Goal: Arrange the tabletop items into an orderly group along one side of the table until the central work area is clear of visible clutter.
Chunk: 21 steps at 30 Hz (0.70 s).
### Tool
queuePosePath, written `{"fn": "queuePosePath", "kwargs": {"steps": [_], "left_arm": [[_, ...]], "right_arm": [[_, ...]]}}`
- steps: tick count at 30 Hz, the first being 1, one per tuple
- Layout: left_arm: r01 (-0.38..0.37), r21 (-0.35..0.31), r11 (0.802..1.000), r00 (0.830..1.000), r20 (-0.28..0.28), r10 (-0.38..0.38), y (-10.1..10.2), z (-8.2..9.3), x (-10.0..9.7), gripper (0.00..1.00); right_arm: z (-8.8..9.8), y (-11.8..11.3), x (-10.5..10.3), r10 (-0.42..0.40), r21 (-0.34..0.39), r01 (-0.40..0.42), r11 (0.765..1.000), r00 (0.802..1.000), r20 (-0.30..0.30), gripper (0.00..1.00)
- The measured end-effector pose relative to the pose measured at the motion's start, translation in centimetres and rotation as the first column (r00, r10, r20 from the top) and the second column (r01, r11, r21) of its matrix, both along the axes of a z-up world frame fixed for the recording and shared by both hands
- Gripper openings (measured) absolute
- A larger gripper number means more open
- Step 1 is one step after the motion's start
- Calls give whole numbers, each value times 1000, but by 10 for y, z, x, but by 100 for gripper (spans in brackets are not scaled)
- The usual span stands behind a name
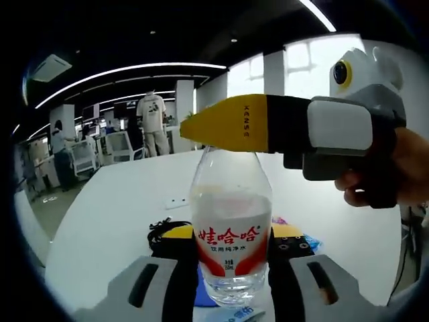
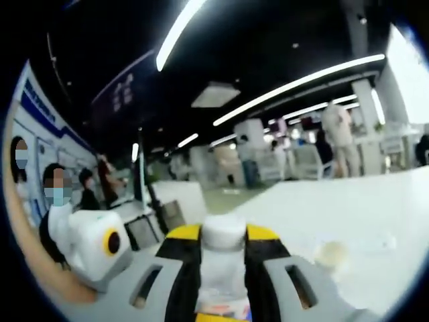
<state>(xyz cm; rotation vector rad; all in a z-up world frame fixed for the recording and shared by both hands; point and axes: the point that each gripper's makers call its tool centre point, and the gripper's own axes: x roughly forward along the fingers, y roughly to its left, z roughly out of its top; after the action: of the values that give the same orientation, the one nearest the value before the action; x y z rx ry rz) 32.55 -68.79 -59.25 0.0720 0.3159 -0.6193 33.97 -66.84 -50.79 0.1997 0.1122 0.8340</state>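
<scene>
A clear water bottle (image 1: pixel 231 201) with a red and white label stands upright between the jaws of my left gripper (image 1: pixel 231 235), which is shut on its body. My right gripper (image 1: pixel 208 134) comes in from the right, held by a hand (image 1: pixel 402 168), with its yellow jaws at the top of the bottle, hiding the cap. In the right gripper view the white cap (image 2: pixel 224 228) sits clamped between the yellow and black jaws of my right gripper (image 2: pixel 224 238), with the bottle neck below it.
The white table (image 1: pixel 114 208) stretches away behind the bottle. On it lie a black cable (image 1: pixel 159 231), a small white flat piece (image 1: pixel 175 202) and blue items (image 1: pixel 307 241). A pale round thing (image 2: pixel 330 253) rests on the table. People and desks fill the background.
</scene>
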Motion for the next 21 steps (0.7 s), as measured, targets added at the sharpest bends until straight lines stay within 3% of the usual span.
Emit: {"fn": "queuePosePath", "kwargs": {"steps": [10,21], "left_arm": [[-48,0,999,999,15,48,27,1,13,39],[-121,14,992,992,17,121,66,-6,31,39]], "right_arm": [[3,31,8,89,-38,-88,995,995,35,20],[-5,72,20,201,-81,-196,977,978,62,20]]}}
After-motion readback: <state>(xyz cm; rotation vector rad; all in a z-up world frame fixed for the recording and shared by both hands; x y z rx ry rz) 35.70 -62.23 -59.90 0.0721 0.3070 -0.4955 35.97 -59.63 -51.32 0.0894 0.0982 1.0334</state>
